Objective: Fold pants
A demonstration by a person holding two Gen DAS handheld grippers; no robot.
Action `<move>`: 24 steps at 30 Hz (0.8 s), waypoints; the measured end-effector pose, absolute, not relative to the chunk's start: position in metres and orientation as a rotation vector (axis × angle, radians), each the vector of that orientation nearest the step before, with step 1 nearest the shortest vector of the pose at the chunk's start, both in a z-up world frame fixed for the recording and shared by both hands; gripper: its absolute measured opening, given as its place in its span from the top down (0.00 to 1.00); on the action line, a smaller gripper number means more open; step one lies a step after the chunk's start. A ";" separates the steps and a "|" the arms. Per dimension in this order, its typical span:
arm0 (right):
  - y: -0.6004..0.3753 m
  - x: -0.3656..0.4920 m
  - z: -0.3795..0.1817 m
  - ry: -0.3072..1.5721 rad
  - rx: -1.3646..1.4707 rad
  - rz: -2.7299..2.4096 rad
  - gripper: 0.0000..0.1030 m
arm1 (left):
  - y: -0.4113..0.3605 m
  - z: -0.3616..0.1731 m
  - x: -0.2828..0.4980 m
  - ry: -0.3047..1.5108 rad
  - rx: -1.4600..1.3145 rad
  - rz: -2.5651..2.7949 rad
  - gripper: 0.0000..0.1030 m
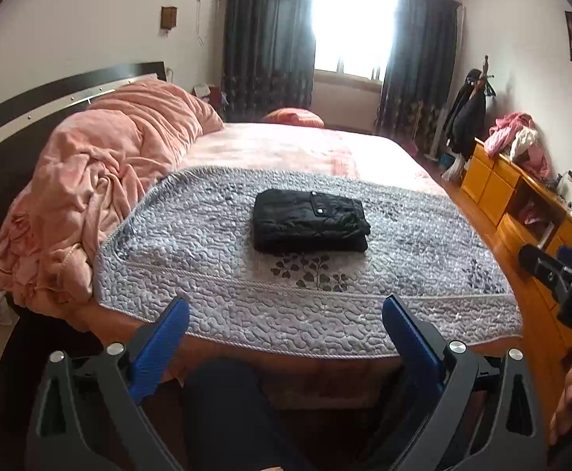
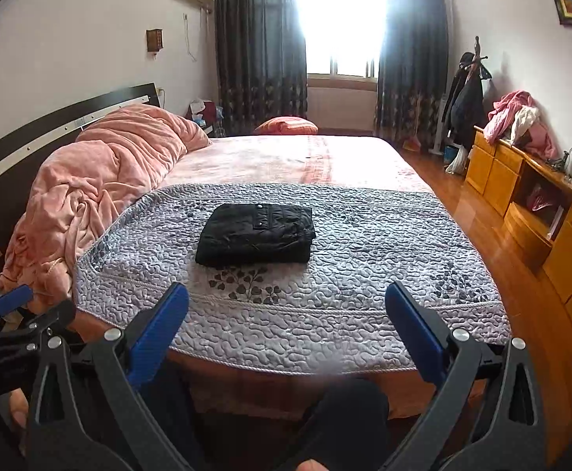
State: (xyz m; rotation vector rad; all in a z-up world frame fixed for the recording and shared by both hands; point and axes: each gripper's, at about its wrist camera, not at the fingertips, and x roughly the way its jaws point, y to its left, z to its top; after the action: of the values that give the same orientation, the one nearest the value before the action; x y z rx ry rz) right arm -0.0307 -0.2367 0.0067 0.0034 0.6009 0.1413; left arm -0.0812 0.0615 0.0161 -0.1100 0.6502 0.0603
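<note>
Both grippers we hold spread wide and empty, the left gripper (image 1: 286, 306) and right gripper (image 2: 286, 294) hovering short of the bed's near edge. Ahead, the black pants (image 1: 309, 220) lie folded in a compact stack on the grey quilted bedspread (image 1: 423, 274), well apart from either. A rumpled pink duvet (image 1: 101, 180) sits left; a wooden dresser (image 2: 521, 192), perhaps cluttered with clothes, lines the right wall.

Matt black cloth pants (image 1: 310, 220), textured quilted bedspread (image 1: 423, 251)
</note>
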 end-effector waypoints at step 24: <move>-0.226 -0.015 0.001 0.623 0.009 0.185 0.03 | 0.075 0.021 -0.061 0.652 -0.148 0.095 0.04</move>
State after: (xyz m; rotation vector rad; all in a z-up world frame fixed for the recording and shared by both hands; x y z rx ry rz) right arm -0.0151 -0.2263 0.0007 0.0090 0.6231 0.1846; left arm -0.0607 0.0754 0.0209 -0.1482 0.6522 0.0953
